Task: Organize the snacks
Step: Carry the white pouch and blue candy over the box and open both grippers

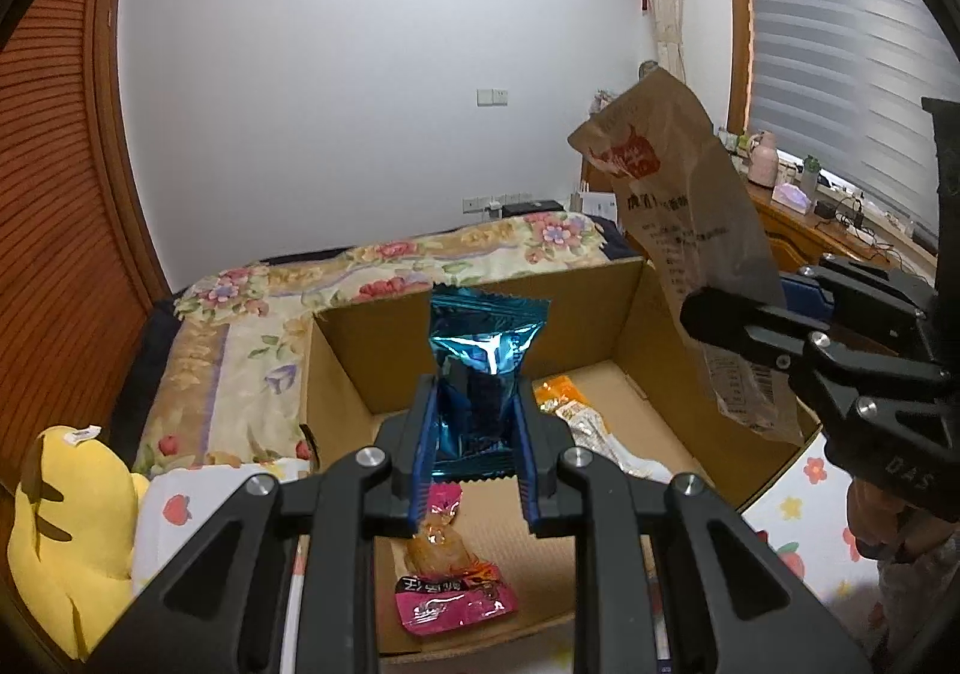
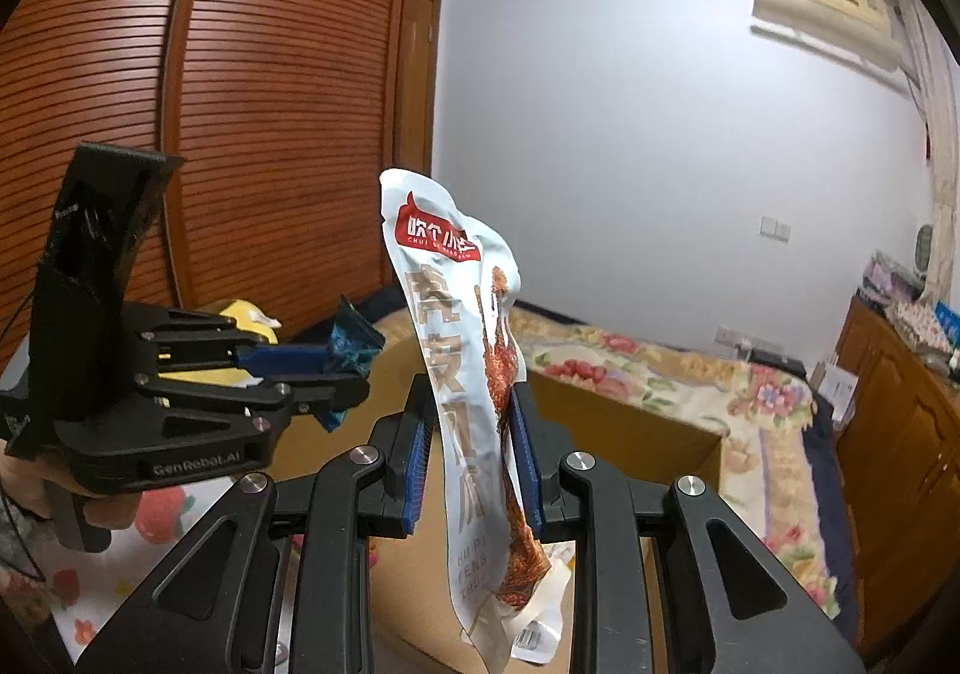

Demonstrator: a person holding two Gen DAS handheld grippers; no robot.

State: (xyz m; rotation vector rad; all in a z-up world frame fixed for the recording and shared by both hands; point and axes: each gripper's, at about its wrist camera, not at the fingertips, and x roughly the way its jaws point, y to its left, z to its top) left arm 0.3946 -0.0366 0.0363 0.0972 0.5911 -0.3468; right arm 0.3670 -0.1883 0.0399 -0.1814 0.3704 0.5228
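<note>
My left gripper (image 1: 474, 404) is shut on a shiny blue snack packet (image 1: 483, 350) and holds it upright above an open cardboard box (image 1: 354, 368). My right gripper (image 2: 474, 434) is shut on a tall white snack pouch (image 2: 462, 350) with red and brown print. In the left wrist view that pouch (image 1: 690, 230) hangs over the box's right side, held by the right gripper (image 1: 720, 320). In the right wrist view the left gripper (image 2: 342, 380) with the blue packet (image 2: 354, 341) is at the left. A pink snack packet (image 1: 450, 584) and an orange-white packet (image 1: 576, 416) lie in the box.
The box sits on a bed with a floral quilt (image 1: 252, 314) and a fruit-print sheet (image 1: 798, 500). A yellow plush toy (image 1: 66, 524) lies at the left. A wooden slatted wardrobe (image 2: 240, 104) stands behind. A wooden desk with bottles (image 1: 810, 206) is at the right under a window.
</note>
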